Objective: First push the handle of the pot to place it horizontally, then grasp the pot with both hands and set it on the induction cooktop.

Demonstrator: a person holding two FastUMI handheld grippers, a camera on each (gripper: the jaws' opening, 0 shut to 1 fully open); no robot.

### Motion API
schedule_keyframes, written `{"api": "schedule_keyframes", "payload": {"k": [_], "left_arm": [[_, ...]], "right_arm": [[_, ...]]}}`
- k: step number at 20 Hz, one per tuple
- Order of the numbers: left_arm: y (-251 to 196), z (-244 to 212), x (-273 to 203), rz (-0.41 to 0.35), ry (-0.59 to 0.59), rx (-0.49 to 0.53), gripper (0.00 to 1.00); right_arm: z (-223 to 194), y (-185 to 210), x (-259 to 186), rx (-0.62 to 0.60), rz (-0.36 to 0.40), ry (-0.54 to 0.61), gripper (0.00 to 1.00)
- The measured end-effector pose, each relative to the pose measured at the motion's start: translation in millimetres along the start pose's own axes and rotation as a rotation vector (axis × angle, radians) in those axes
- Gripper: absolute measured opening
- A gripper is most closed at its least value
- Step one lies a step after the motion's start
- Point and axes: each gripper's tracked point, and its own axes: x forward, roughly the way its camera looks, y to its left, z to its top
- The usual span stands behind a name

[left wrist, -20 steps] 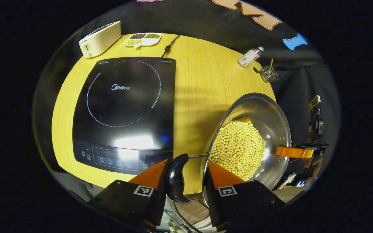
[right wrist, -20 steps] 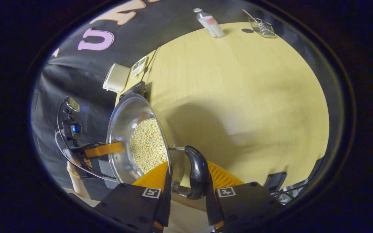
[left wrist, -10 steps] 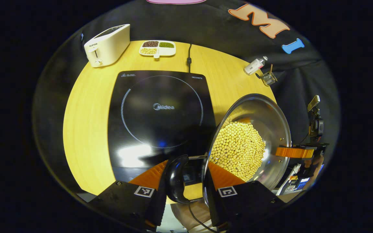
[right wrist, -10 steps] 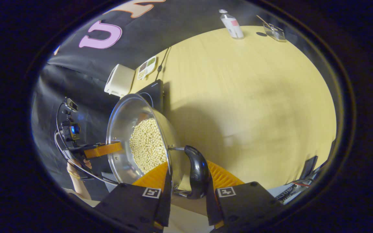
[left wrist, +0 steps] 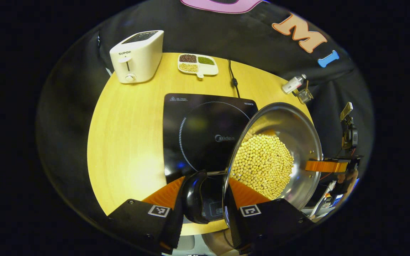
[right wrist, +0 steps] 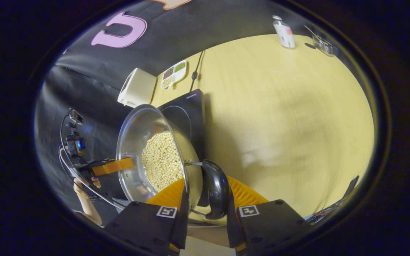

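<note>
- left gripper (left wrist: 202,193): jaws clenched on the pot's black side handle (left wrist: 194,195), one finger on each side of it; the pot wall sits against the inner finger.
- right gripper (right wrist: 205,195): jaws clenched on the opposite black handle (right wrist: 216,190), gripped the same way; this gripper also shows across the pot in the left gripper view (left wrist: 327,166), with a hand (left wrist: 347,177) behind it.
- left gripper seen from the right gripper view (right wrist: 112,166), at the far rim, held by a hand (right wrist: 84,185).
- pot (left wrist: 297,135): shiny steel, held up between the two pairs of jaws, off the table, filled with pale soybeans (left wrist: 263,165). Ahead of the left jaws and to their right.
- induction cooktop (left wrist: 198,124): black, flat on the table, straight ahead of the left jaws; the pot's rim overlaps its right part in the left gripper view. In the right gripper view it lies ahead and left of the jaws (right wrist: 190,106), partly behind the pot (right wrist: 133,131).
- table (left wrist: 130,142): yellow wood.
- toaster (left wrist: 137,57): white, far ahead-left of the left jaws, at the table's back edge.
- divided dish (left wrist: 198,64): holds dark, green and pale grains, beyond the cooktop, near the toaster.
- power cord (left wrist: 234,80): runs from the cooktop's back edge to the wall.
- bottle (left wrist: 293,84): far ahead-right, lying beside a small wire basket (left wrist: 305,95).
</note>
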Motion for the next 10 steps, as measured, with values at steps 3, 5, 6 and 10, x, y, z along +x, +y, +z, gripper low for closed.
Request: {"api": "schedule_keyframes", "payload": {"k": [3,5,6,10], "left_arm": [[-1.4,-2.5,-1.6,0.022,-0.007,-0.002,0.57],[-1.4,-4.1,-2.4,0.035,-0.012,-0.006,0.57],[-1.8,-5.5,-2.0,0.043,-0.014,-0.007,0.57],[-3.7,-4.1,-9.0,0.074,-0.04,-0.003,0.57]], "right_arm": [[0.2,0.0,1.5,-0.011,0.003,-0.003,0.48],[1.4,1.1,4.1,-0.02,0.004,-0.012,0.42],[2.9,0.0,5.5,-0.024,0.005,-0.016,0.48],[5.5,-0.5,8.3,-0.026,0.013,-0.03,0.48]]}}
